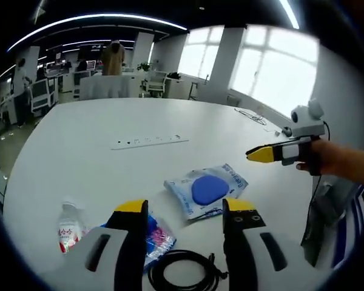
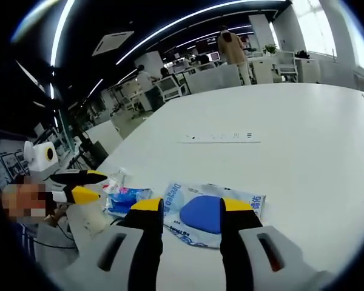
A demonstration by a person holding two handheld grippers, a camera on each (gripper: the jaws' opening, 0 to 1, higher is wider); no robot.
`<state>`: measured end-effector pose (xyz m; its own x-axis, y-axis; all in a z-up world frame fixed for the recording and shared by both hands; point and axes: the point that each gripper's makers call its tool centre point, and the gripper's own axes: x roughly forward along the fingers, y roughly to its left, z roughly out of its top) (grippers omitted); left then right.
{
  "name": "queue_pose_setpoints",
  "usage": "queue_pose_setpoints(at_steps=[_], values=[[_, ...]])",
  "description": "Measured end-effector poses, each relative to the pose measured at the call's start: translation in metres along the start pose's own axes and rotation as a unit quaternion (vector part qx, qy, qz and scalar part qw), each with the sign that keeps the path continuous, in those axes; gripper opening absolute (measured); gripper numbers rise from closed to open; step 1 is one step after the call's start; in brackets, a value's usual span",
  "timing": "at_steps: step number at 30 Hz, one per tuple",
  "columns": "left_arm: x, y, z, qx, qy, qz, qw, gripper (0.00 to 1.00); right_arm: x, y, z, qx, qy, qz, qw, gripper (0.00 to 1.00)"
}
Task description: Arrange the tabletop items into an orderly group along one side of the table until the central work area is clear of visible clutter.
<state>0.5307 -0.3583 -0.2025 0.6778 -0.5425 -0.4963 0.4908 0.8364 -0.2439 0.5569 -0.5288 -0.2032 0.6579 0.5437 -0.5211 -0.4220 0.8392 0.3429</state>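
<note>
A white-and-blue packet (image 1: 205, 189) with a blue oval inside lies flat on the white table (image 1: 109, 157), just ahead of my left gripper (image 1: 185, 207), which is open and holds nothing. By the left jaw are a small clear bottle (image 1: 68, 225) and a blue-and-pink packet (image 1: 156, 237); a coiled black cable (image 1: 182, 273) lies between the jaws, nearer to me. My right gripper (image 1: 256, 154) hovers above the table to the right, in a hand. In the right gripper view, the right gripper (image 2: 192, 206) is open over the same packet (image 2: 212, 213), and the left gripper (image 2: 90, 185) is open beside the small blue packet (image 2: 126, 199).
A flush socket strip (image 1: 148, 141) sits in the tabletop further out, with bare white table around it. A dark bag (image 1: 323, 218) hangs by the table's right edge. Desks, chairs and a standing person (image 1: 112, 57) are far behind.
</note>
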Motion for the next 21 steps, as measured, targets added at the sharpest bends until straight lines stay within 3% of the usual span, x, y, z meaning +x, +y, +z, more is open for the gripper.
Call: queue_pose_setpoints(at_steps=[12, 21], values=[[-0.037, 0.02, 0.005, -0.008, -0.017, 0.02, 0.9996, 0.51, 0.004, 0.037, -0.003, -0.003, -0.005, 0.022, 0.9997, 0.35], [-0.065, 0.036, -0.009, -0.017, -0.018, 0.041, 0.9988, 0.51, 0.009, 0.067, -0.022, -0.004, 0.01, 0.041, 0.9991, 0.35]])
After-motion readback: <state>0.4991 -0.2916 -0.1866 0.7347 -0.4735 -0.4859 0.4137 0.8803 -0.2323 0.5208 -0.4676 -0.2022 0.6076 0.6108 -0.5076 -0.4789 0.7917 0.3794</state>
